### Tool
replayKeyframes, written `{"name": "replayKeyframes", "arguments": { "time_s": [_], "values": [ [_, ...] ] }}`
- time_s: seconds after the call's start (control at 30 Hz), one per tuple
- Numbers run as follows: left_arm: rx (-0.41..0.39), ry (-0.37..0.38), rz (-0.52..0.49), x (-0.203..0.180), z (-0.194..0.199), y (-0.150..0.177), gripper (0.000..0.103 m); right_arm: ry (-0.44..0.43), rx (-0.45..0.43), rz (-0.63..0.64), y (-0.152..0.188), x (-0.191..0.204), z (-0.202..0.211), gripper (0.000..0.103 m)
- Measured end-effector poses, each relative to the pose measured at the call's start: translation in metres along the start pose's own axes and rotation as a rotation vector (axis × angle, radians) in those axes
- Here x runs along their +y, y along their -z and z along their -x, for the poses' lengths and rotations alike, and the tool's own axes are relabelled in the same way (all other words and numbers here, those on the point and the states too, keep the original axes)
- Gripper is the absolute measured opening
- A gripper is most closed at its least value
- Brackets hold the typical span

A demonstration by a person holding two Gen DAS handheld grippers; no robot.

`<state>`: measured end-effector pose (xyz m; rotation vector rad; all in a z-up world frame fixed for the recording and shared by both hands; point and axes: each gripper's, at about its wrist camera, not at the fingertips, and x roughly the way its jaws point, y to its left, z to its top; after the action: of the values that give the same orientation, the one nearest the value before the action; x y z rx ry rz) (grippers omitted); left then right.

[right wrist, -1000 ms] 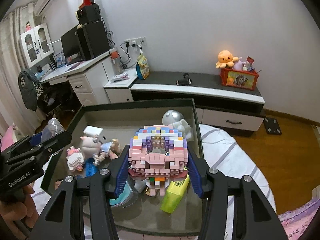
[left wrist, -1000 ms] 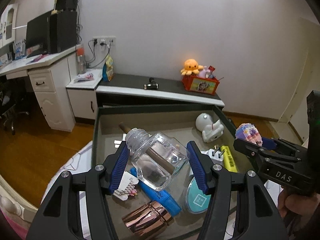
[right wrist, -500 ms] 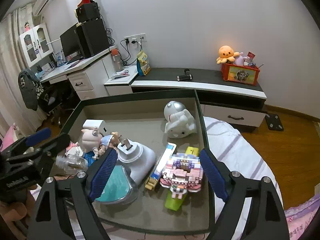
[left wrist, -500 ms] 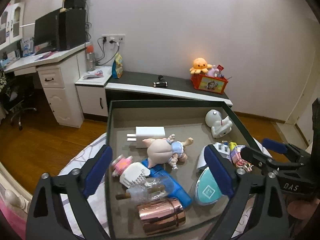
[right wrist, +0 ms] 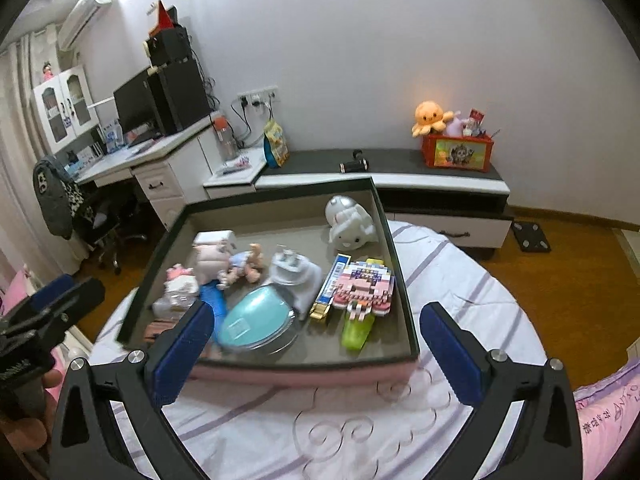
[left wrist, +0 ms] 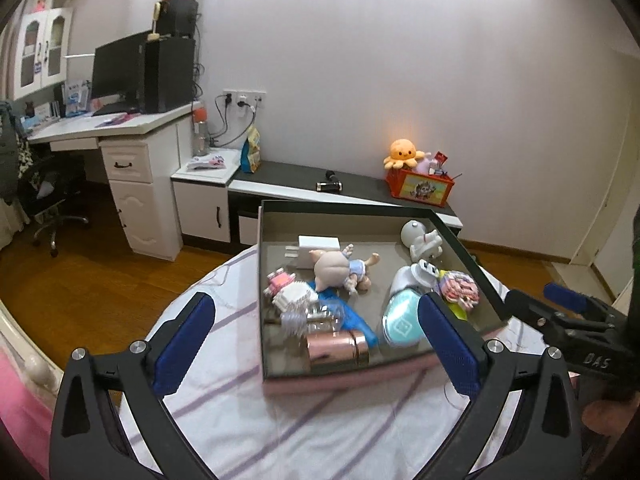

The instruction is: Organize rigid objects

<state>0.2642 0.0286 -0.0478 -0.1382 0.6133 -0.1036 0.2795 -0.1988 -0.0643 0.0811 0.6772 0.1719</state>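
Blue-padded left tool (left wrist: 316, 340) and right tool (right wrist: 316, 344), just opened wide, hang empty.

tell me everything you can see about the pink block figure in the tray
The pink block figure is built from small plastic bricks, mostly pink with rows of purple, blue, yellow and white along its far edge. It lies flat on the floor of the dark tray, near its right wall. It rests partly on a lime-green object, and a blue-and-white tube lies against its left side. Neither gripper touches it. In the left wrist view it shows by the right wall.
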Motion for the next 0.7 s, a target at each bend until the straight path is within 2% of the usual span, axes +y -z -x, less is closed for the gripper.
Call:
{"name": "replayKeyframes", "arguments": {
  "time_s": [0.33,0.7],
  "values": [
    [-0.071,-0.024,0.001,-0.002,0.083,0.029,0.103,0.031,-0.118,0.010,0.020,0.023,0.087,0.103],
    [-0.110,-0.023,-0.003,-0.014,0.153,0.069,0.103,0.107,-0.195,0.002,0.072,0.027,0.170,0.103]
  ]
}}
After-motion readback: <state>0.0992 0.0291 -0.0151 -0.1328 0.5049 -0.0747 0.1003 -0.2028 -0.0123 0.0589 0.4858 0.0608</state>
